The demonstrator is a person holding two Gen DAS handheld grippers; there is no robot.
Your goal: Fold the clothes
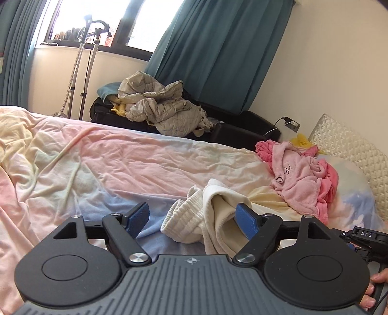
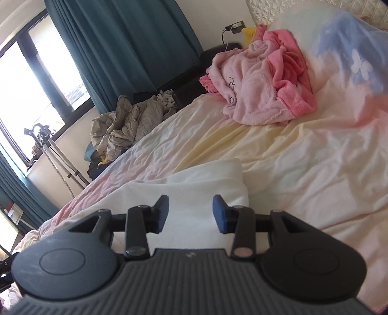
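Left hand-held gripper [image 1: 194,219] gapes wide, right hand-held gripper [image 2: 190,213] half open, both empty above the cream garment [image 1: 218,213] bunched on the bed [image 1: 84,164]. Best pinch two matching corners and spread it flat before folding.

Bright daylight comes in through the window [image 1: 97,21]; the glass is blown out to plain white in both views, with a soft glow around its dark frame; the teal curtains [image 1: 218,48] look darker beside it; the bed cover [image 1: 121,157] is well lit, with soft grey shadows in its wrinkles; straight lines bend near the edges, and the corners go dark; the right wrist view is a bit blurry, mostly on the pink robe [image 2: 259,80] and the far pillow [image 2: 339,48]; the left wrist view is sharper.
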